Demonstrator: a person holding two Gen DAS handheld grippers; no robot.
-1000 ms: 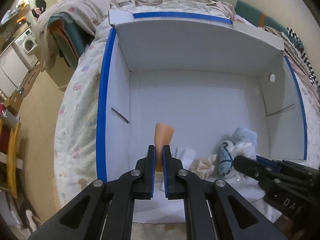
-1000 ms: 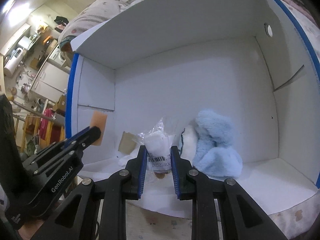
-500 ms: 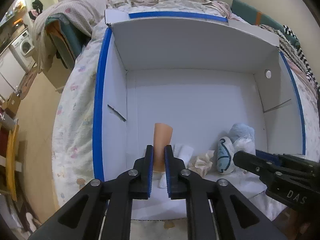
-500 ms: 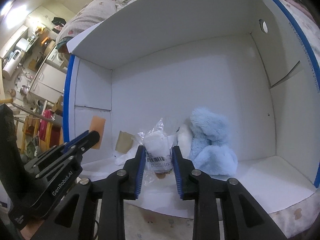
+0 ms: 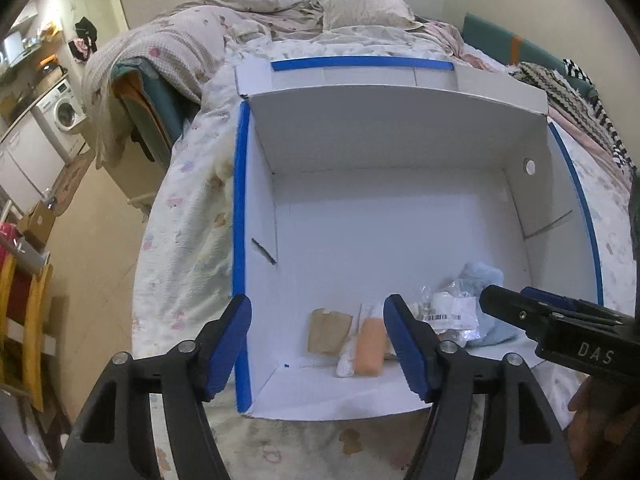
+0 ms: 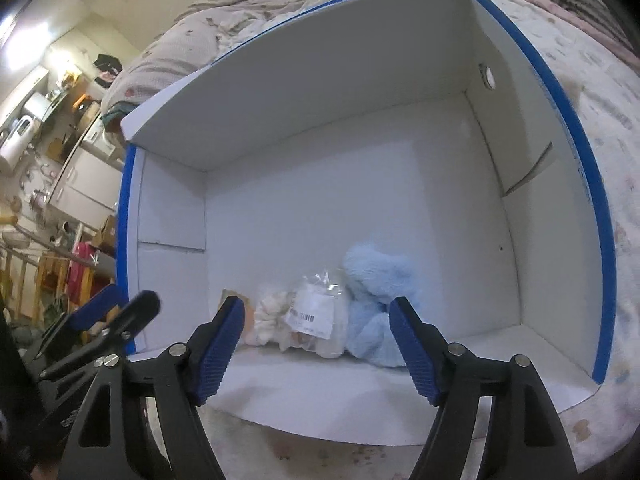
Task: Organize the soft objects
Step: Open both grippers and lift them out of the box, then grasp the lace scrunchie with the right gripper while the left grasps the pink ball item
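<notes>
A white cardboard box with blue tape edges [image 5: 240, 208] [image 6: 592, 184] sits open on the bed. Along its near inside edge lie an orange soft piece [image 5: 370, 346], a tan piece [image 5: 328, 332], a plastic-wrapped white bundle with a barcode label [image 5: 450, 314] [image 6: 316, 320], a cream fluffy item [image 6: 268, 316] and a light blue plush [image 6: 380, 292] [image 5: 486, 280]. My left gripper [image 5: 318, 340] is open and empty above the orange piece. My right gripper [image 6: 318, 340] is open and empty above the wrapped bundle.
The box rests on a floral bedsheet [image 5: 188, 220] with rumpled blankets and pillows [image 5: 280, 12] behind it. Striped fabric [image 5: 576, 108] lies at the far right. A washing machine [image 5: 60, 112] and a yellow chair [image 5: 24, 320] stand on the floor to the left.
Both grippers have opened and pulled back. The orange piece dropped from the left gripper and lies flat in the box. The wrapped bundle left the right gripper and rests beside the blue plush.
</notes>
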